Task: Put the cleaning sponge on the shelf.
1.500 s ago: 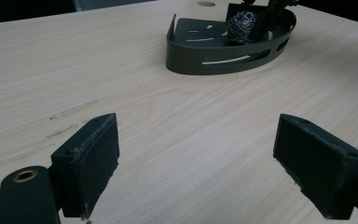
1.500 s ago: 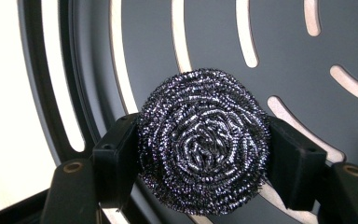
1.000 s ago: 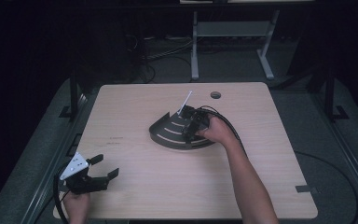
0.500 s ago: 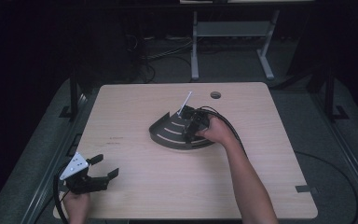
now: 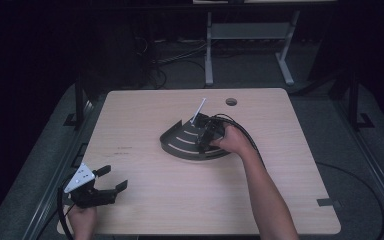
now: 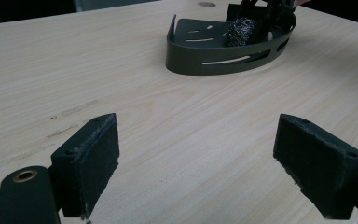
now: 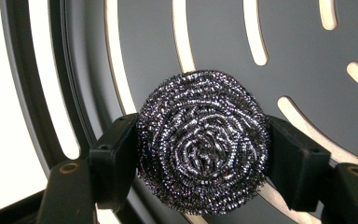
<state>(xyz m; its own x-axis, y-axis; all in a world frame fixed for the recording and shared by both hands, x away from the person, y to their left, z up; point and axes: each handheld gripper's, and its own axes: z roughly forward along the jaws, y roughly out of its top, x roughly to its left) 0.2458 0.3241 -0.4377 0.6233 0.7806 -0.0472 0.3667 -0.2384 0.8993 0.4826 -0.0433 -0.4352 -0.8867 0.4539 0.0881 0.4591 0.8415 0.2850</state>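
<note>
Pale woodgrain table (image 5: 180, 200), dark slotted fan-shaped tray (image 5: 180, 142) mid-table, right gripper (image 7: 203, 154) clamped on coiled steel-wool scourer (image 7: 203, 142) over tray floor, left gripper (image 5: 111, 179) gaped wide, empty, near corner.

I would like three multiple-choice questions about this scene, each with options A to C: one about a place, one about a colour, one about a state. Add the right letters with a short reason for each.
1. Where is the steel wool scourer?
A. Over the slotted floor of the dark corner tray
B. On the bare table by the cable hole
C. Under the left gripper

2. What colour is the tray?
A. White
B. Red
C. Dark grey

3. How does the left gripper stand?
A. Shut on the scourer
C. Shut on the tray's wall
B. Open, nothing between its jaws

Answers:
1 A: the right gripper view shows the tray's slots right behind the scourer.
2 C: it looks dark grey in the high view and the left gripper view.
3 B: its pads stand wide apart over bare wood.
</note>
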